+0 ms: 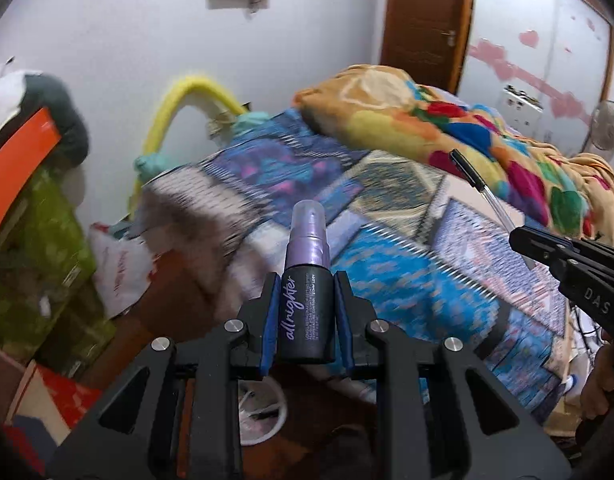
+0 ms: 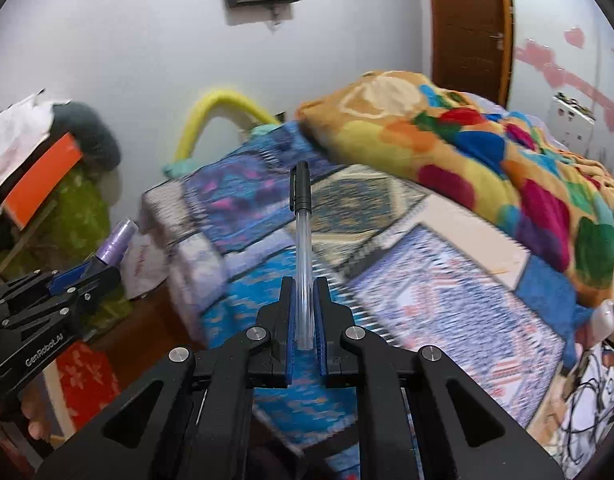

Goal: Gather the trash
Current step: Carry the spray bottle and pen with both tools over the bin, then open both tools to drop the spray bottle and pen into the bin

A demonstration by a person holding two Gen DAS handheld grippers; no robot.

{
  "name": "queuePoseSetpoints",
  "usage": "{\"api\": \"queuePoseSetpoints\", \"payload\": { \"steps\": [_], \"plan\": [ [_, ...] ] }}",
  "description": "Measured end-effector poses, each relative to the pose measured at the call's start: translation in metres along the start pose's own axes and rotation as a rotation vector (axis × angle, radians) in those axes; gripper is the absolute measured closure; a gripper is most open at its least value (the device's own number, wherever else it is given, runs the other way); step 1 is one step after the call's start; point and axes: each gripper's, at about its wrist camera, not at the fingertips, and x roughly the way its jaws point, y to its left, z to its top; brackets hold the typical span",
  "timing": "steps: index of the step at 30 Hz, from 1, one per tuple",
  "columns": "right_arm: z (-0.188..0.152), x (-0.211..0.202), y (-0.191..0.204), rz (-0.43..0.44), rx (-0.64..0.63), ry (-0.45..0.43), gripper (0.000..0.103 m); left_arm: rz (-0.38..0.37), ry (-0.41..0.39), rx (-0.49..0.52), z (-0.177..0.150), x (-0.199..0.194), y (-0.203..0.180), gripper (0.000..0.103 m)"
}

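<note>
Your left gripper (image 1: 306, 312) is clamped on a small black-and-purple spray bottle with a clear lilac cap (image 1: 307, 280), marked "all nighter". Its blue-padded fingers (image 1: 269, 320) press the dark lower body from both sides, and the capped end sticks out forward past the fingertips. The bottle is held up off the bed, over the near edge of the mattress.

Your right gripper (image 2: 306, 312) is closed on a clear plastic pen with a black cap (image 2: 301, 240). The barrel runs between the blue pads (image 2: 319, 320), the capped end pointing forward and well beyond the tips. It too is carried in the air, above the bed.

Ahead of both grippers lies the patchwork bedsheet in blues, purples and cream (image 1: 407, 248), blurred in both views. Beyond it, ahead and to the right, a fleece blanket in mustard with bright coloured patches (image 2: 467, 148) is bunched up. A brown wooden door (image 2: 467, 20) stands further back on the right.

To the left of your left gripper sit a white plastic bag with red print (image 1: 121, 272) and a green patterned bundle (image 1: 39, 248). A yellow padded arch (image 1: 175, 104) curves against the white wall behind the bed's far corner.

In the right wrist view your left gripper shows at the lower left, the lilac cap poking out of it.
</note>
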Motion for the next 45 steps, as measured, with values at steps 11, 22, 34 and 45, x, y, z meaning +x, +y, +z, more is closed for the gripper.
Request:
{"api": "queuePoseSetpoints", "payload": {
  "steps": [11,22,34,45],
  "plan": [
    [-0.032,0.033,0.101,0.089,-0.146,0.107,0.095,0.086,0.131,-0.083,-0.077,0.006,0.098,0.077],
    [-0.074,0.105,0.169,0.172,-0.211,0.316,0.095,0.084,0.293,-0.172,-0.136,0.059,0.148,0.077],
    [-0.099,0.17,0.198,0.213,-0.238,0.489,0.095,0.025,0.433,-0.181,-0.155,0.124,0.152,0.077],
    [-0.1,0.182,0.197,0.232,-0.224,0.525,0.065,0.071,0.411,-0.214,-0.14,0.121,0.167,0.059]
  ]
}}
